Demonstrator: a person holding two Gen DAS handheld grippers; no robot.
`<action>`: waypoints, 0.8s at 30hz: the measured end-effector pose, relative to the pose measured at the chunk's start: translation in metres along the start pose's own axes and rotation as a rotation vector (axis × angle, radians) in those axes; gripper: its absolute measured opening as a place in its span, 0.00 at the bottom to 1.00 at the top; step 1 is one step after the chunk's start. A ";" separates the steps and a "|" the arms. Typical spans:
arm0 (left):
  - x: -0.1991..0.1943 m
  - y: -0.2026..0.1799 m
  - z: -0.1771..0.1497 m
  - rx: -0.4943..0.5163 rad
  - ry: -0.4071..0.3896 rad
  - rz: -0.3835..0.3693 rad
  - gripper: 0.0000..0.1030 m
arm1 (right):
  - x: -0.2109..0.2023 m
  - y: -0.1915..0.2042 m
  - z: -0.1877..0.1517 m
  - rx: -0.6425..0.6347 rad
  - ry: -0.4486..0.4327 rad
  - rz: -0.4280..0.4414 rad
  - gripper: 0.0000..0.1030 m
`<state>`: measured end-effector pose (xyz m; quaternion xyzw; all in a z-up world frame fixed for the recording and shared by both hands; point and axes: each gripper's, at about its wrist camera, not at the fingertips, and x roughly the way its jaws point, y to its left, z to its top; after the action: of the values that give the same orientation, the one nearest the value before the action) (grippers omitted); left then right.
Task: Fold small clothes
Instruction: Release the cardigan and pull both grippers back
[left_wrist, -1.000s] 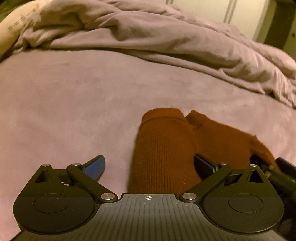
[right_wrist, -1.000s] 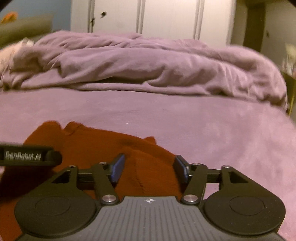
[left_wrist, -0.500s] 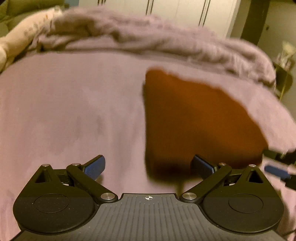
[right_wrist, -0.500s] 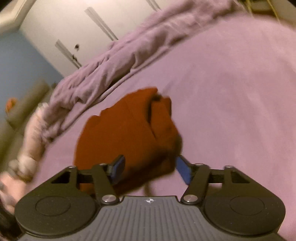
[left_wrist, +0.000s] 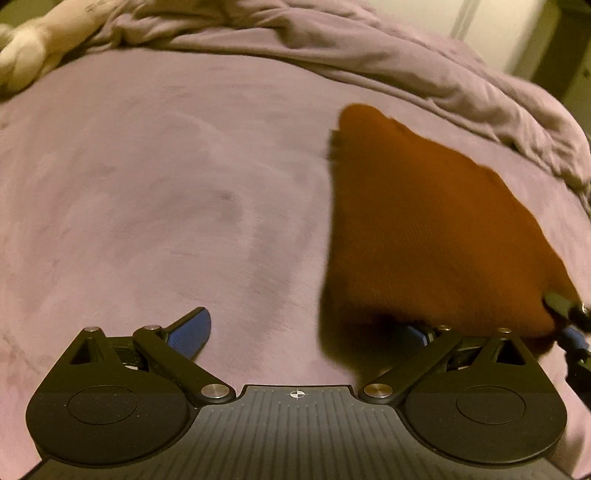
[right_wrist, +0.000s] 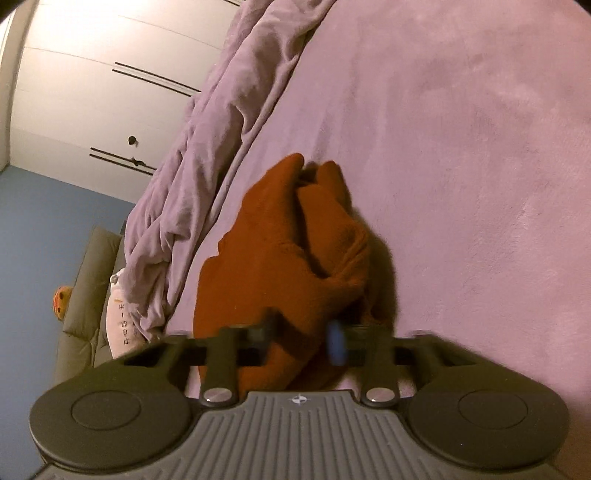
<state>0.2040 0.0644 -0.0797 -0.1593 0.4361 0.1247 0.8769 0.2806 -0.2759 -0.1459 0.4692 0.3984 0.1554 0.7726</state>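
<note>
Closing R jaws on rust garment (right_wrist: 280, 258) hem.

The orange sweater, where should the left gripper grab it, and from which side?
Probably the near left corner of the orange sweater, approached low from its left edge. That edge runs straight and hangs free above the purple bedspread. The right gripper, just closing, already pinches the opposite corner; the left gripper is open.

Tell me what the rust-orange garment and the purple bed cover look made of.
Rust-orange garment: looks like a soft, matte knit, wool or acrylic; faint ribbing shows in the left wrist view and it bunches in thick folds.
Purple bed cover: looks like plush fleece or velvety microfibre; brush marks shade its nap. Exact fibres cannot be told.
</note>
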 end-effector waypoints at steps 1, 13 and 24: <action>0.000 0.004 0.001 -0.018 -0.001 0.006 1.00 | -0.002 0.001 0.000 0.006 -0.001 0.028 0.10; -0.040 0.036 -0.004 -0.044 -0.005 0.117 1.00 | -0.014 0.037 -0.026 -0.482 -0.007 -0.332 0.14; -0.094 -0.013 -0.035 0.220 -0.023 0.110 1.00 | -0.081 0.044 -0.104 -0.705 0.063 -0.465 0.76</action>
<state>0.1282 0.0320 -0.0218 -0.0365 0.4452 0.1258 0.8858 0.1557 -0.2408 -0.0961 0.0689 0.4396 0.1182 0.8877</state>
